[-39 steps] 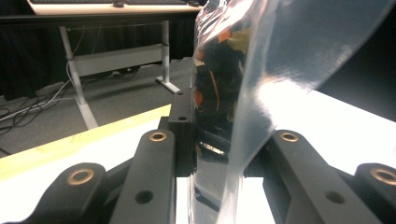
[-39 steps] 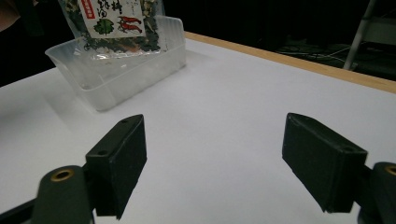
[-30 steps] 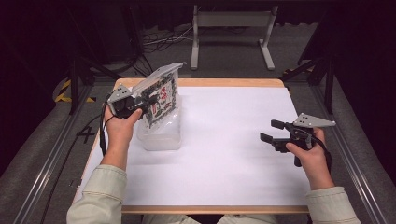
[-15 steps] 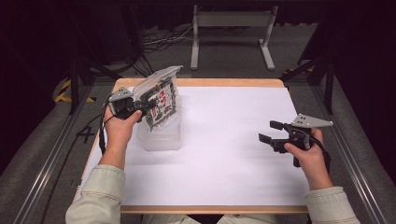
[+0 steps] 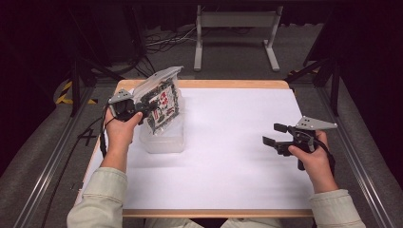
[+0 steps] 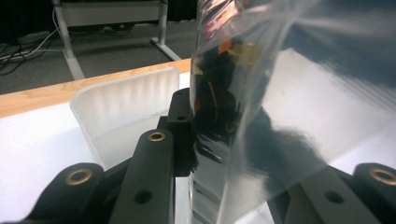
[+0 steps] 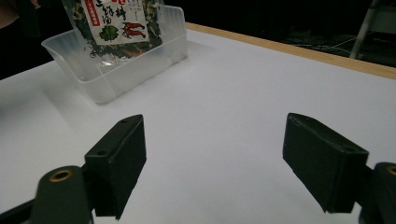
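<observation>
A clear plastic pouch [image 5: 161, 102] with a red and white label and dark contents stands upright in a clear plastic tub [image 5: 164, 140] at the table's left. My left gripper [image 5: 145, 108] is shut on the pouch's left edge, and the pouch [image 6: 233, 93] rises between its jaws in the left gripper view. My right gripper [image 5: 274, 134] hovers open over the table's right side, nothing between its jaws. In the right gripper view the pouch [image 7: 119, 23] and the tub [image 7: 112, 65] lie far off at the upper left.
The white table top [image 5: 228, 156] has a wooden edge [image 5: 237, 84] at the back. A metal stand [image 5: 235, 21] and cables lie on the floor beyond. Metal rails run along both sides of the table.
My left gripper has lowered the pouch a little further into the tub. My right gripper has drifted slightly left, still open.
</observation>
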The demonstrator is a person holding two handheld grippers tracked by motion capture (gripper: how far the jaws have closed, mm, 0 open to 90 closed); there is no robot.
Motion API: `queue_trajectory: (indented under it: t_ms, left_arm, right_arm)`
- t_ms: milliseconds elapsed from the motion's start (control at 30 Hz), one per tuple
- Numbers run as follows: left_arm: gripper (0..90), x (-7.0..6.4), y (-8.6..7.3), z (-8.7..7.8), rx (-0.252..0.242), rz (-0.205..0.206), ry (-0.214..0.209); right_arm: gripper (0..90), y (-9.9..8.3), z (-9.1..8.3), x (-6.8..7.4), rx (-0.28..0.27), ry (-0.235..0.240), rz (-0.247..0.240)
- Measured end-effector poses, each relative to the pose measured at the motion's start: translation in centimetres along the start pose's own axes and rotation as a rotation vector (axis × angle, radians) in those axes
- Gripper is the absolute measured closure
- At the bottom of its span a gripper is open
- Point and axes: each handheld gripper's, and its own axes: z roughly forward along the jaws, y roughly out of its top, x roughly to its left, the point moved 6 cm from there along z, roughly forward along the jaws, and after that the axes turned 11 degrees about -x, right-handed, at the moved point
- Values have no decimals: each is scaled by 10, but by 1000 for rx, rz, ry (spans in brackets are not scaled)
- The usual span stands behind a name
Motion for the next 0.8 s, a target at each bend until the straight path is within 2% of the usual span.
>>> queue_trajectory:
  t_ms: [100,300,367,400,433,467,567,700,800]
  left_arm:
    - [718,0,0,0,-2,1,-2]
    - [714,-5,3,1,-25,35,-2]
    - [703,-7,5,1,-30,25,-4]
    - [615,-7,7,2,-40,18,14]
    - [443,-7,9,1,-39,17,33]
    - [364,-8,10,1,-45,16,42]
    - [202,-12,15,-3,-57,27,68]
    - [108,-18,18,-13,-49,96,93]
    - [86,-25,18,-23,-47,127,84]
  right_arm:
    - [222,0,0,0,1,0,0]
    - [222,1,-1,-1,-3,-2,-2]
    - [222,1,-1,-1,-3,-2,-4]
    - [222,1,-2,-1,-6,-3,-3]
    - [222,1,-2,-1,-9,-5,-10]
    - [222,2,-3,-1,-12,-7,-12]
    - [223,4,-4,-1,-21,-10,-14]
    - [223,4,-5,0,-25,-14,-12]
    - [223,5,-6,0,-36,-19,-27]
